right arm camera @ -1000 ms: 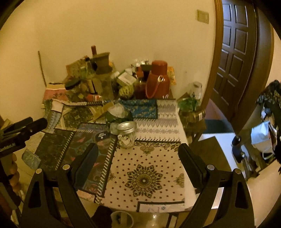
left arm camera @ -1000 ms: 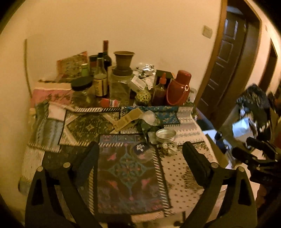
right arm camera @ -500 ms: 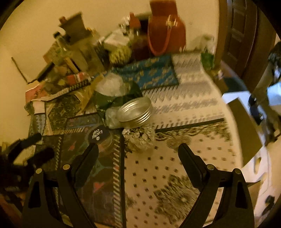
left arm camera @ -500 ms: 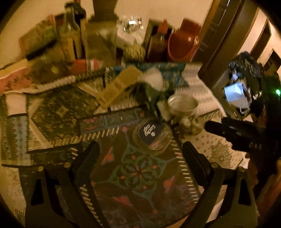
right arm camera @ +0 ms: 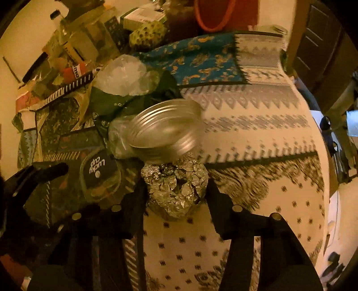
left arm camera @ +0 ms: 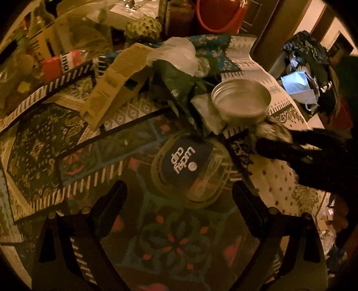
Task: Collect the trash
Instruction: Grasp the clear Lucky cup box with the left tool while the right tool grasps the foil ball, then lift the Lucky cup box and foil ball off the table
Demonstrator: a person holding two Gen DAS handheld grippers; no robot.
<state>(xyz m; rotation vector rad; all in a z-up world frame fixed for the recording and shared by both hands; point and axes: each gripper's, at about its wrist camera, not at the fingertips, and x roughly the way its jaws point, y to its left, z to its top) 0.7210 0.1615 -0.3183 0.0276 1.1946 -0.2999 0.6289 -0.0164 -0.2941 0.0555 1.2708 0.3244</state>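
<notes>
A crumpled foil ball [right arm camera: 174, 188] lies on the patterned tablecloth [right arm camera: 246, 201]. My right gripper [right arm camera: 176, 191] points down over it. Its jaws are closing, the foil is between them, and both pads touch its sides. A clear plastic cup [left arm camera: 190, 170] with a dark "Lucky cup" label lies on its side to the left of the foil. My left gripper [left arm camera: 180, 190] hangs open just above this cup, one finger on each side of its near end. The cup [right arm camera: 100, 172] shows in the right wrist view too. Behind it lie clear plastic wrap [left arm camera: 176, 53], a green wrapper [left arm camera: 174, 78] and a cardboard strip [left arm camera: 116, 78].
A round metal tin [right arm camera: 165, 129] sits tilted right behind the foil, touching it. Bottles, jars and a red jug [left arm camera: 219, 13] crowd the back of the table. The table's right edge drops to the floor, where a bag with white paper [left arm camera: 299, 87] stands.
Both grippers have dropped toward the table and tipped downward. The right jaws have narrowed from wide apart onto the foil ball. The left jaws stay wide, now over the cup.
</notes>
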